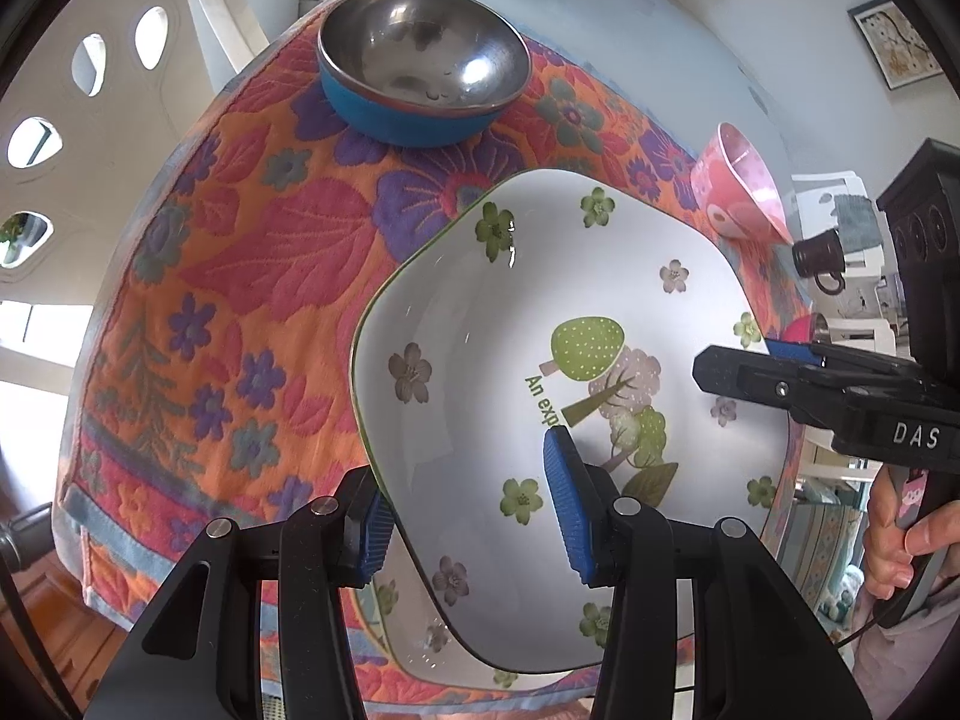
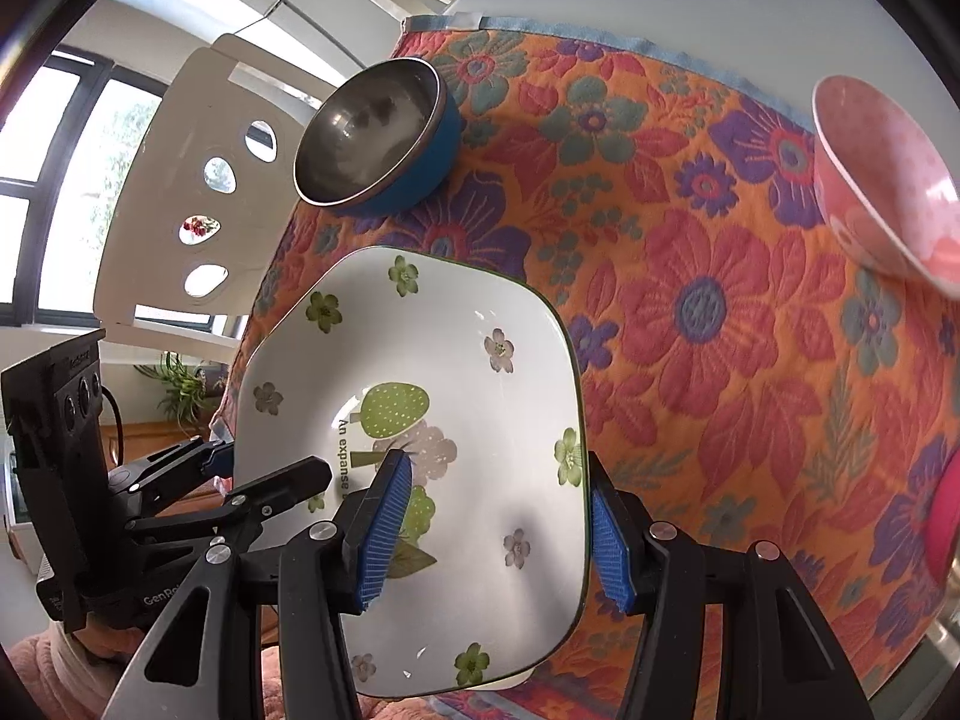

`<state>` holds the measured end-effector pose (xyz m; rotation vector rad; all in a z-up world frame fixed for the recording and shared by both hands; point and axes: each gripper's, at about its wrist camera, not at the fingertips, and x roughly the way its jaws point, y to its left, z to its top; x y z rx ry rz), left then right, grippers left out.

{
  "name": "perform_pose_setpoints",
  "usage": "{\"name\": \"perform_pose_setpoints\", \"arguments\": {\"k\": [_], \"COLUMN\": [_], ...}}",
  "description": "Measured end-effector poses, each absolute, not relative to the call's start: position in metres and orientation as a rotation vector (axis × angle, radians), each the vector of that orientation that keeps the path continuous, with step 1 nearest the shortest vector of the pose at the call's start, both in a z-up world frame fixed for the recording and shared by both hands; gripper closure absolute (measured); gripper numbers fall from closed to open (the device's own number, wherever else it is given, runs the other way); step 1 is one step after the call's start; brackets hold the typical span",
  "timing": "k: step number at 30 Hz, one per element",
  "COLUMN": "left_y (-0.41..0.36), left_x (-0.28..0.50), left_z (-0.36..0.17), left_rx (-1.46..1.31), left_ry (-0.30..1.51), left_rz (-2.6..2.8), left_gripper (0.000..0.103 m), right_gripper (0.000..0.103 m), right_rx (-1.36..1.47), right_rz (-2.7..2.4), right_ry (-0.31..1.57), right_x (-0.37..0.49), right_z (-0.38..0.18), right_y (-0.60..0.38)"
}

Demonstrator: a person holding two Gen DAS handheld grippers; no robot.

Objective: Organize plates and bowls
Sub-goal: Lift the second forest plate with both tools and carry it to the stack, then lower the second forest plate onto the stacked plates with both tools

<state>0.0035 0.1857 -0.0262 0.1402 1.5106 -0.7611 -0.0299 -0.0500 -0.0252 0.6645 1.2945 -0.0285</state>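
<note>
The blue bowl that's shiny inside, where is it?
The blue bowl sits on the flowery cloth at its far edge, beyond the white flowered plate; in the right wrist view it is upper left.

Loud orange floral cloth (image 1: 252,276) covers the near part of a pale blue table (image 1: 630,30). White chair with oval cutouts (image 2: 198,180) sits far left, framed picture (image 1: 894,48) on the right wall.
</note>
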Motion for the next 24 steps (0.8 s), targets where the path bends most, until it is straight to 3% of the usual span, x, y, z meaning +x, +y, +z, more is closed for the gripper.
{"name": "perform_pose_setpoints", "arguments": {"k": [24], "left_y": [0.209], "left_x": [-0.023], "left_z": [-0.051], "left_rx": [0.242], "left_ry": [1.551], "left_rz": [-0.801], "left_gripper": [0.061], "right_gripper": [0.048], "right_rx": [0.861], "right_rz": [-0.082], "right_ry": [1.312], "right_x": [-0.096], "right_z": [-0.066], "right_y": [0.008]}}
